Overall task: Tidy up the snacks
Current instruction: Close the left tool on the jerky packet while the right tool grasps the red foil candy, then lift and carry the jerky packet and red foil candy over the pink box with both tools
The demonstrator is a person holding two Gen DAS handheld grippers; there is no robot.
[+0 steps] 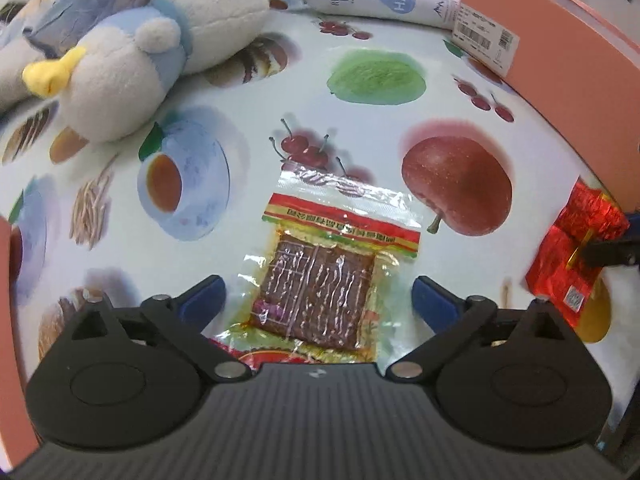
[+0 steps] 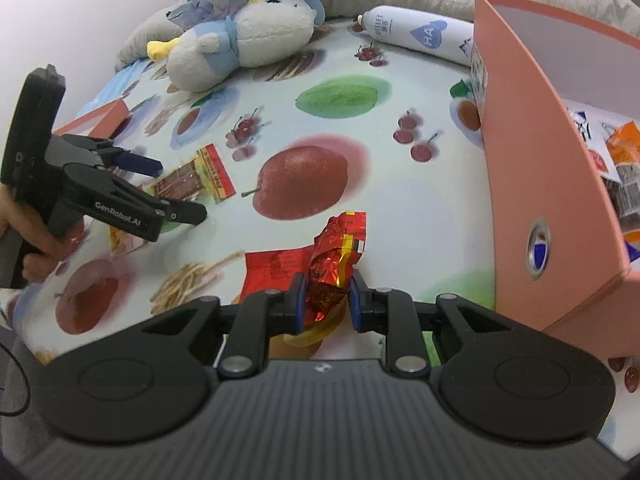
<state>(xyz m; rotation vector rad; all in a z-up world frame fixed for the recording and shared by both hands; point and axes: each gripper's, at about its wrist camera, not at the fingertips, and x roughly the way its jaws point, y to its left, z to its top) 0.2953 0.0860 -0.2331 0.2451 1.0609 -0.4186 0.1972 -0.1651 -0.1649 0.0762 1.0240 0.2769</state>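
Where the fruit-print counter [image 1: 248, 92] lies bare: clear packet of brown dried snack [image 1: 320, 280], flat, between wide-apart pads of left tool [image 1: 318, 296], untouched. Red foil snack packet [image 2: 332, 264] clamped in right tool [image 2: 325, 304], beside pink box [image 2: 548, 184] holding other snacks. Plush toy [image 2: 240, 44], white bottle [image 2: 416, 36] behind.

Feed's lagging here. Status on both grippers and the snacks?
Left gripper open over clear jerky packet. Right gripper shut on red foil packet. Pink box alongside, nothing blocking.
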